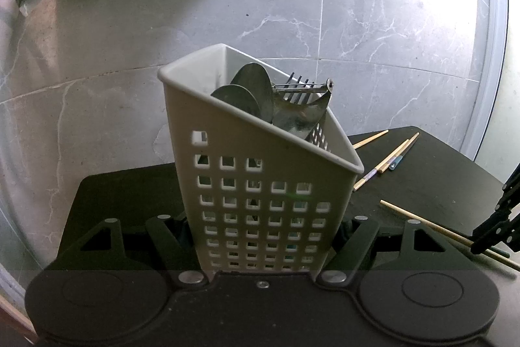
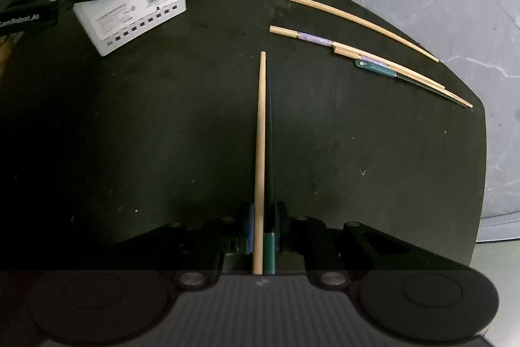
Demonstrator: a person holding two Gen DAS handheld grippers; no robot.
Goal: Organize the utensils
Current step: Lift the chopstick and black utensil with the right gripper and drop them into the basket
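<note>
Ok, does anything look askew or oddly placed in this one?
Yes. The white utensil caddy is tipped off vertical, clamped in the left gripper. The right gripper holds a mismatched pair: one plain wooden chopstick and one dark chopstick. The other loose chopsticks lie scattered on the black table.

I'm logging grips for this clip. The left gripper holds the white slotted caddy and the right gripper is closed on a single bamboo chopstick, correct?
Not quite: the right gripper is closed on two chopsticks, a bamboo chopstick and a dark chopstick with a teal end, side by side, as the right wrist view shows. The left gripper does hold the white slotted caddy.
</note>
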